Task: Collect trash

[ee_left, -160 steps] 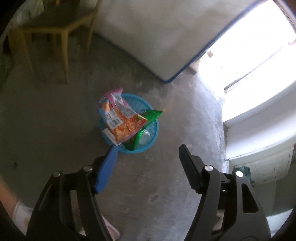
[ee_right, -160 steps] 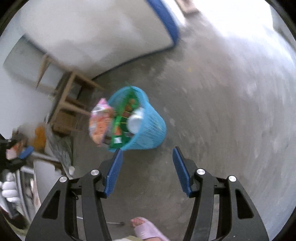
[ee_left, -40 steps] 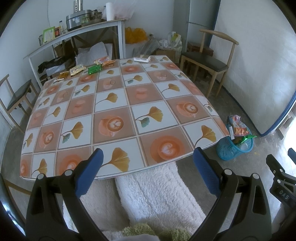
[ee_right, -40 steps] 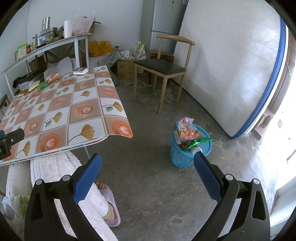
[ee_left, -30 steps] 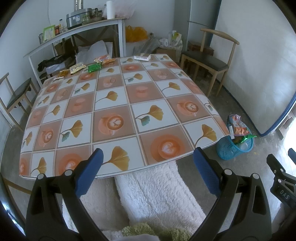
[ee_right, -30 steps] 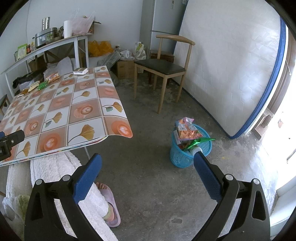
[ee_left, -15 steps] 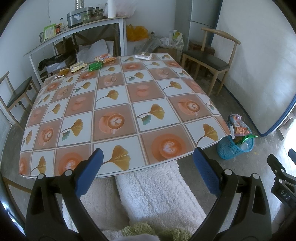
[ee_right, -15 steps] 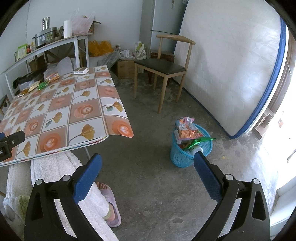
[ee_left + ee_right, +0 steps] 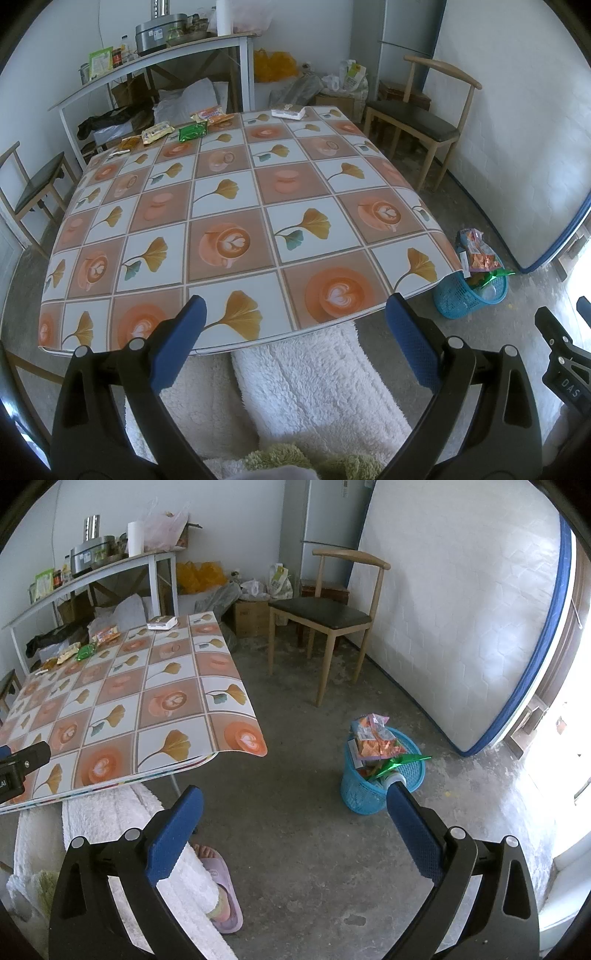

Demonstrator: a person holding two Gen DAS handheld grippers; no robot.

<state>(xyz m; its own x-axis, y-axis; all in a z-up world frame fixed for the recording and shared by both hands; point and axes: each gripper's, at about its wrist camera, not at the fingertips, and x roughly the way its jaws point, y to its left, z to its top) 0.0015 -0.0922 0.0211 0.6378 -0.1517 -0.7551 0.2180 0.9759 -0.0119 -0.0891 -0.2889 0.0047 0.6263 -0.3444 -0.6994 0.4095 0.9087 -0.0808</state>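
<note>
Several snack wrappers lie along the far edge of the tiled-pattern table (image 9: 236, 206): a green wrapper (image 9: 192, 132), an orange packet (image 9: 211, 114), a yellow packet (image 9: 158, 132) and a white box (image 9: 287, 112). On the floor to the table's right stands a blue trash basket (image 9: 454, 299) (image 9: 360, 794), full of wrappers that stick out above its rim. My left gripper (image 9: 295, 306) hangs open and empty over the table's near edge. My right gripper (image 9: 295, 795) is open and empty above the concrete floor, short of the basket.
A wooden chair (image 9: 325, 616) stands beyond the basket, another chair (image 9: 33, 181) at the table's left. A mattress (image 9: 461, 627) leans on the right wall. A cluttered shelf table (image 9: 155, 59) lines the back wall. A person's fleece-clad legs (image 9: 314, 387) and slipper (image 9: 221, 897) are below me.
Five seconds ago both grippers hovered close above the basket; now they are back at the table's near edge. Over the last second both views have barely shifted.
</note>
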